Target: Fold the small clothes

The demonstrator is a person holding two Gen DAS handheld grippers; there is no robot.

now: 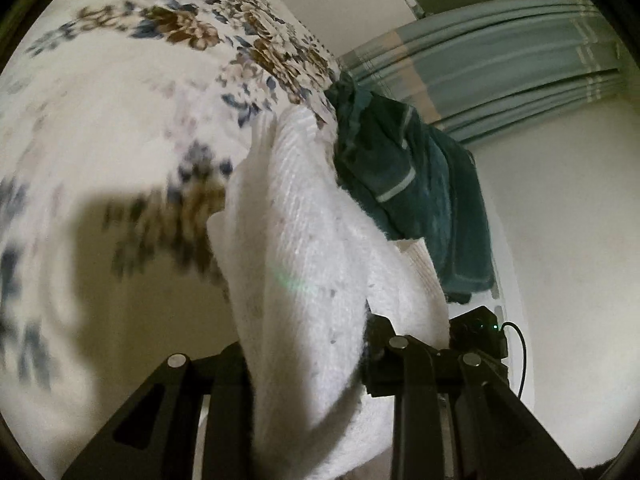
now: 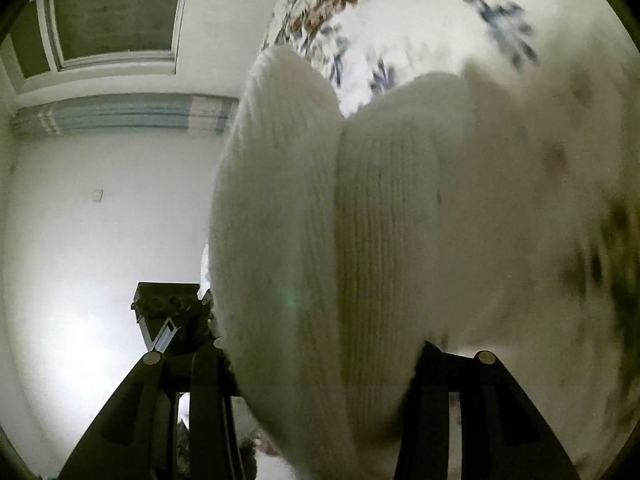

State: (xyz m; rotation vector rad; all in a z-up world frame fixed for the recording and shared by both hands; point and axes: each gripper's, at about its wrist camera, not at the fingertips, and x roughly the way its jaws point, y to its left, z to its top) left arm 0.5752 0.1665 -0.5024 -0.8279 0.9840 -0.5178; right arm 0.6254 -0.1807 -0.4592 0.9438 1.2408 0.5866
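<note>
White towel (image 1: 316, 248) lifted — jaws of left gripper (image 1: 320, 360), right gripper (image 2: 324, 360) both clamping it, teal towel (image 1: 404, 176) behind

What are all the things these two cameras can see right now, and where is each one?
white knit garment: one, white, lifted between both grippers
dark green towel: one, teal with pale stripes, behind the garment at the bed's edge
floral bedsheet: one, white with brown and blue flowers, beneath
curtain: one, grey-blue, far wall
window: one, white frame, upper wall
left gripper: black, shut on the garment
right gripper: black, shut on the garment
</note>
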